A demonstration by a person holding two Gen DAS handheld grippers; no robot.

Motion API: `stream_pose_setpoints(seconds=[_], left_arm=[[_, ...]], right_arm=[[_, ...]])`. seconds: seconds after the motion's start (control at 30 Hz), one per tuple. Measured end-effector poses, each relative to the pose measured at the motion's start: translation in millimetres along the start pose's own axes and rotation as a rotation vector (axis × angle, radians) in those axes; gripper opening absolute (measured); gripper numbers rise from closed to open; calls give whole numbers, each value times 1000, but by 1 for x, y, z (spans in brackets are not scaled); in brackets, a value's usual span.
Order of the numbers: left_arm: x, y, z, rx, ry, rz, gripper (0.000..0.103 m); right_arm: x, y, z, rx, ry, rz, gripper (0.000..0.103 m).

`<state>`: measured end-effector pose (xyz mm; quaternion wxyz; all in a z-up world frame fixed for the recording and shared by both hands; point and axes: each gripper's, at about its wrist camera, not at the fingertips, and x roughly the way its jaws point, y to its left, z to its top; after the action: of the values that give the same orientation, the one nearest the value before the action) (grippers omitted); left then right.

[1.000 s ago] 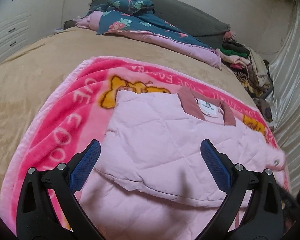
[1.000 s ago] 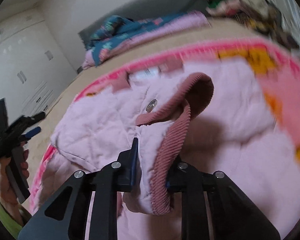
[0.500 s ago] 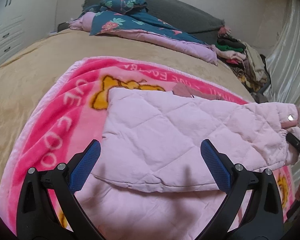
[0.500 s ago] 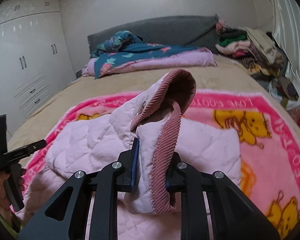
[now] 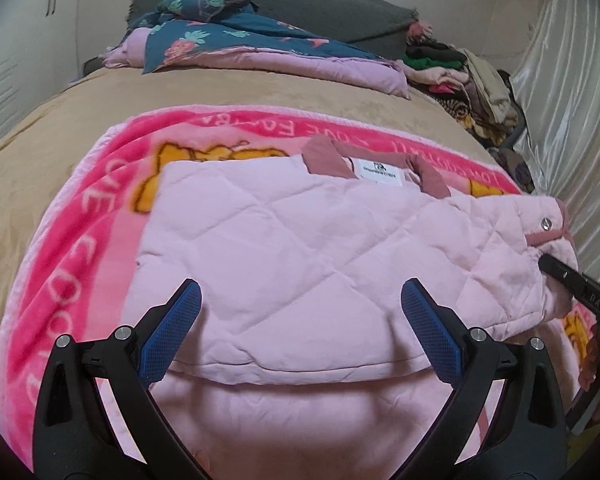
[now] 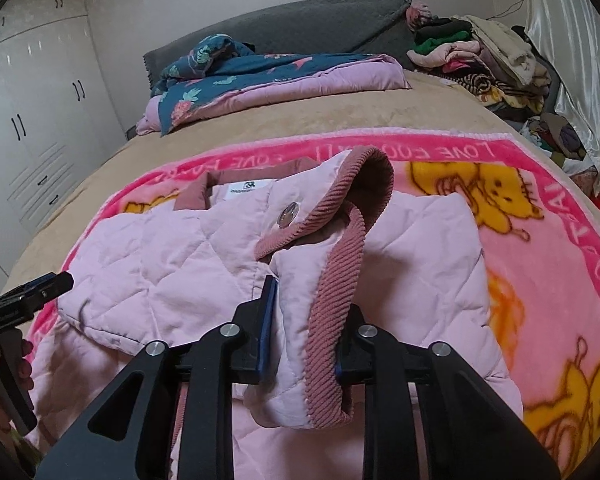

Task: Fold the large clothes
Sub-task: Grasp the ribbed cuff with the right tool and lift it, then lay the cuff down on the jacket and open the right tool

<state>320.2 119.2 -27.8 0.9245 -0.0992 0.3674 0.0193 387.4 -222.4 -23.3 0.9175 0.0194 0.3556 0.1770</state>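
Pink quilted jacket [image 5: 308,240]: lies on a pink cartoon-print blanket [image 5: 80,232] spread over the bed [image 5: 52,128]. Collar in dusty-rose corduroy, with a white label [image 5: 380,170] at the neck, at the far edge. One sleeve is folded across the body toward the right side.

Sleeve cuff [image 6: 332,312]: corduroy-trimmed, with a metal snap [image 6: 288,213] beside it; raised off the jacket body.

Right tool [image 6: 306,328]: closed tight on the sleeve cuff, fabric pinched between both fingers, the cuff's ribbed edge hanging over and below them.

Left tool [image 5: 298,320]: spread wide, blue pads [image 5: 172,332] well apart, nothing between them; it hovers over the near part of the jacket. Whether it touches the fabric cannot be told.

Background items: floral navy quilt [image 6: 228,76] folded on a lilac layer near the grey headboard [image 6: 308,20]; heap of mixed clothes [image 6: 480,56] at the far right corner of the bed; white wardrobe [image 6: 32,100] along the left wall; pale curtain [image 5: 560,112] on the right.
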Motion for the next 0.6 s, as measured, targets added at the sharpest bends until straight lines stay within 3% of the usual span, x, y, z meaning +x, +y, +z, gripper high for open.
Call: stream_pose_setpoints(seconds=[0.2,0.33,0.57,0.6], left_arm=[[9,-2,-2,7,19,-17,93],[10,-3,-2,2,20,-40,92],[17,-20,-7,60,42,-67,65],[19,-20,-8,60,49,-70,65]], right_arm=[[4,-4,2,6,13,-18,36],[1,-6,3,-11,3,-49,51],[-14,2,5,-69,-52,-85,60],[-17,5,5,-81,-62,-85,62]])
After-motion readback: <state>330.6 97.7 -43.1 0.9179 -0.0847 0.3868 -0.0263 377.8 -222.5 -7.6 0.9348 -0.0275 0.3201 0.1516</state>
